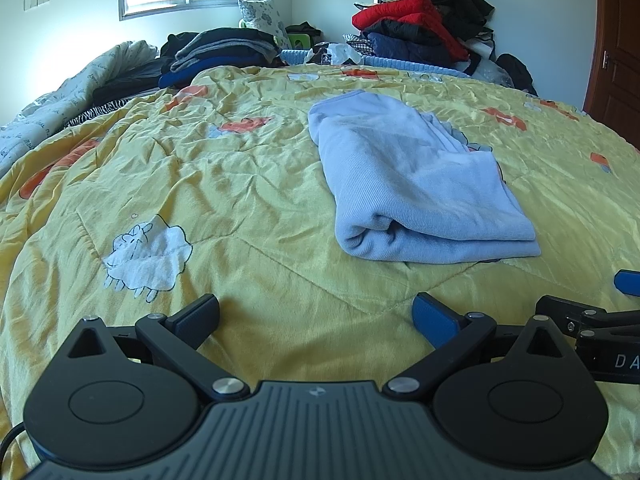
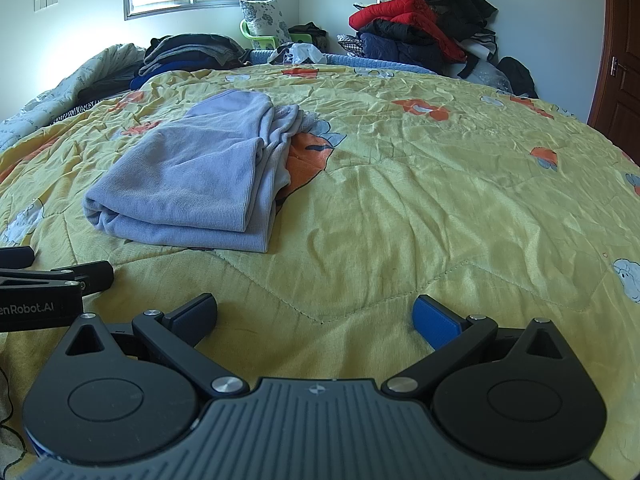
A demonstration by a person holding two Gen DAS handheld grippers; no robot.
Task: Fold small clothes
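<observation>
Left wrist view: left hand-held gripper (image 1: pixel 316 316) and right hand-held gripper (image 2: pixel 316 314) both spread wide, empty. Folded lavender garment (image 1: pixel 412 188) ahead-right of left; a one-layer pinch would prob undo the fold.

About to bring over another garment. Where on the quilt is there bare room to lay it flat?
Open quilt lies right of the folded lavender garment, out to the bed's edge. Another bare patch sits left of it, around the sheep print. The far edge is crowded: dark folded stack and red jacket pile.
</observation>
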